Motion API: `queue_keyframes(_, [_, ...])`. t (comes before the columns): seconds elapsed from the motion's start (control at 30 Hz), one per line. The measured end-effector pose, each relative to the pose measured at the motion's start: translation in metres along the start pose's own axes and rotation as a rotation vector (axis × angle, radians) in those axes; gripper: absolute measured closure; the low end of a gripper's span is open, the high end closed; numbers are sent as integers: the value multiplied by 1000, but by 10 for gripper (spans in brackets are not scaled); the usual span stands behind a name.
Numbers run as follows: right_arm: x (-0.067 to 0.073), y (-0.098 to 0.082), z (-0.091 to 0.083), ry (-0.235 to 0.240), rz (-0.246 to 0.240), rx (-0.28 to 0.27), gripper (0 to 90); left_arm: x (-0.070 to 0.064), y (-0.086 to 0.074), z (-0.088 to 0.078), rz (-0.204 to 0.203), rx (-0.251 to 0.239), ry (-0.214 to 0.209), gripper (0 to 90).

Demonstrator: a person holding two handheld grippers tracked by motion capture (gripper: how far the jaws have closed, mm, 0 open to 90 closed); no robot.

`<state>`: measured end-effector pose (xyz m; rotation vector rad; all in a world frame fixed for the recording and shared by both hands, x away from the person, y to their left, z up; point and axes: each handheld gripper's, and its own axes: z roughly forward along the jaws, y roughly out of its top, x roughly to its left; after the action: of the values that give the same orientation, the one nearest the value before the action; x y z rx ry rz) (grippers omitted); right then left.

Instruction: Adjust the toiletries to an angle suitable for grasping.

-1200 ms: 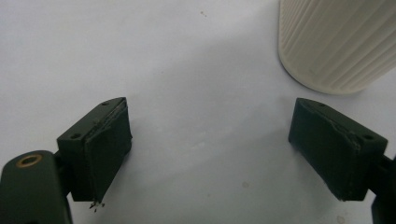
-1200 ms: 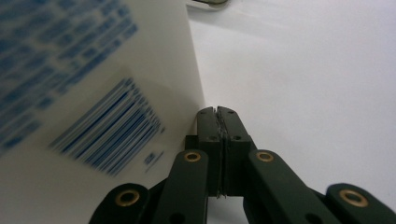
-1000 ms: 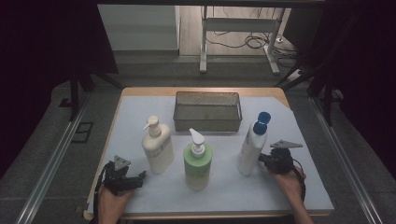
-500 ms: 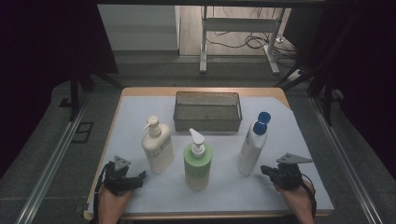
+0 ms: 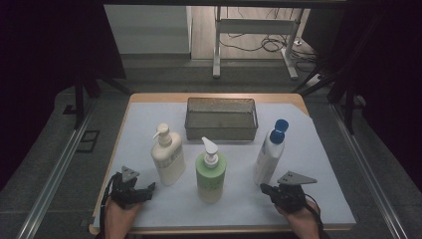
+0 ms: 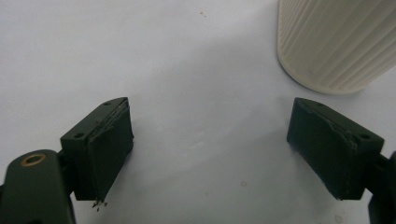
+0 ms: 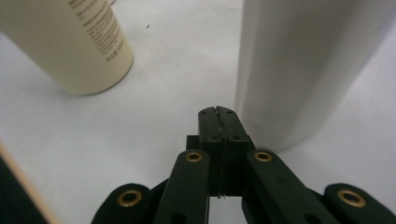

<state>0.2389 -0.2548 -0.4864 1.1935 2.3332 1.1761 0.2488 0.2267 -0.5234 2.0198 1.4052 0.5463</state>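
Right tool (image 5: 264, 188) — jaws pressed together, empty, just beside white bottle (image 5: 269, 155). Left tool (image 5: 149, 188) — jaws wide, empty, near cream pump bottle (image 5: 167, 157).

From above, the middle of the frame is bright where light falls on my white table cover (image 5: 318, 164); the left and right sides are nearly black; the floor at the top is lit too. The whole high picture looks a bit soft and grainy. The bottles cast only faint shadows. In my left gripper view a soft grey shadow crosses the middle; in my right gripper view the close white bottle (image 7: 308, 70) is blurry.
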Motion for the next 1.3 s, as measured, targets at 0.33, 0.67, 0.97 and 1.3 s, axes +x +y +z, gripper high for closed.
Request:
queue_keyframes(0.33, [0,3,22,-69,-17,6,899,0,0,0,0,0,0,143])
queue_keyframes(0.67, [-5,1,18,-87,-27,16,900,0,0,0,-1,0,-1,143])
queue_keyframes(0.97, [-18,-5,9,-110,-15,26,899,0,0,0,-1,0,-1,143])
queue_keyframes(1.3, [-35,-9,3,-143,9,29,899,0,0,0,-1,0,0,143])
